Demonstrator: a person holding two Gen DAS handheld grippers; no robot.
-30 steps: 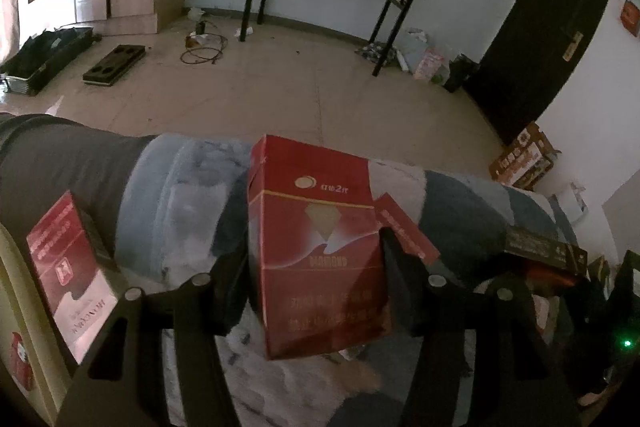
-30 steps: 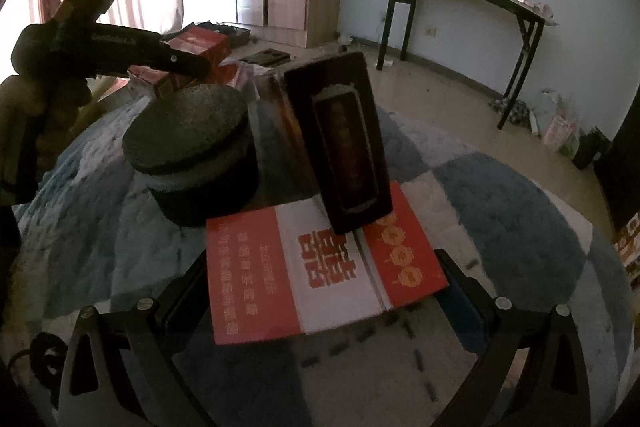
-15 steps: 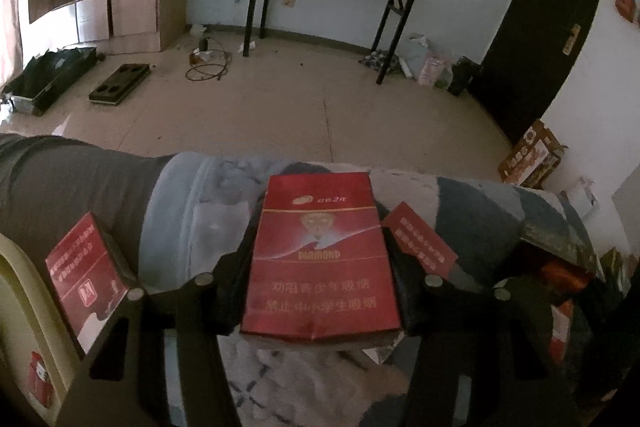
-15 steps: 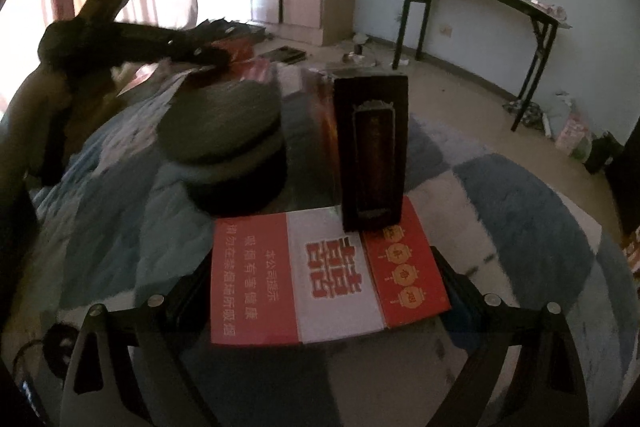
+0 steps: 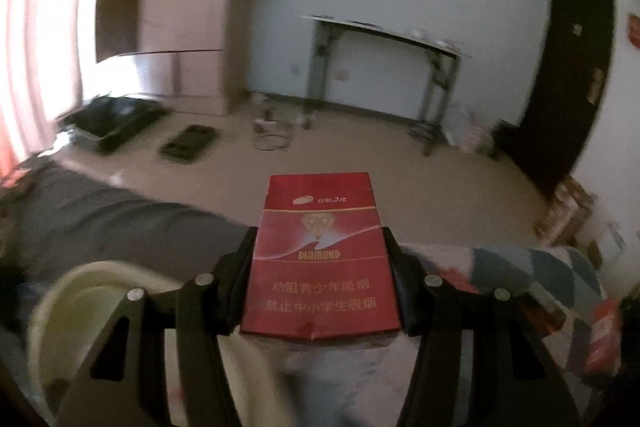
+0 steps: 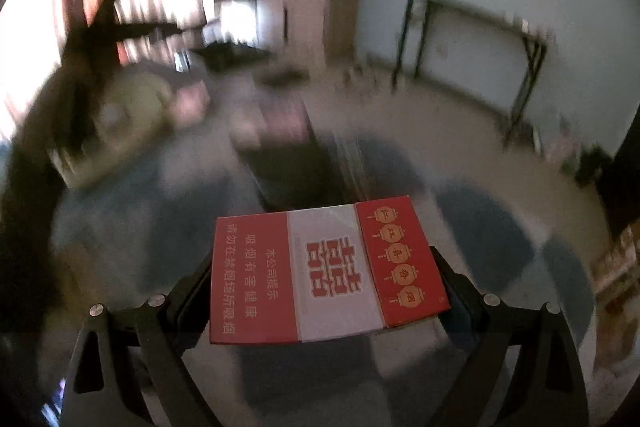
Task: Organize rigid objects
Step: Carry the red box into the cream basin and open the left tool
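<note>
Blue patterned rug (image 6: 500, 239) across the floor, cream basin (image 5: 80, 307) at eight o'clock. Right gripper (image 6: 326, 279) clamped wide on red-and-white carton (image 6: 326, 271), dead centre. Left gripper (image 5: 320, 279) pinching red Diamond pack (image 5: 320, 259), centre, lifted clear.

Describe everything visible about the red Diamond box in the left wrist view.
The red Diamond box is a flat, cardboard-looking pack, its broad face up toward the camera. That face shows a small logo near the far end, a diamond emblem above the word DIAMOND, and two lines of pale Chinese characters on the near half. The near edge looks slightly creased. The left hand-held gripper clamps it by its long sides, holding it in the air, touching nothing else.
</note>
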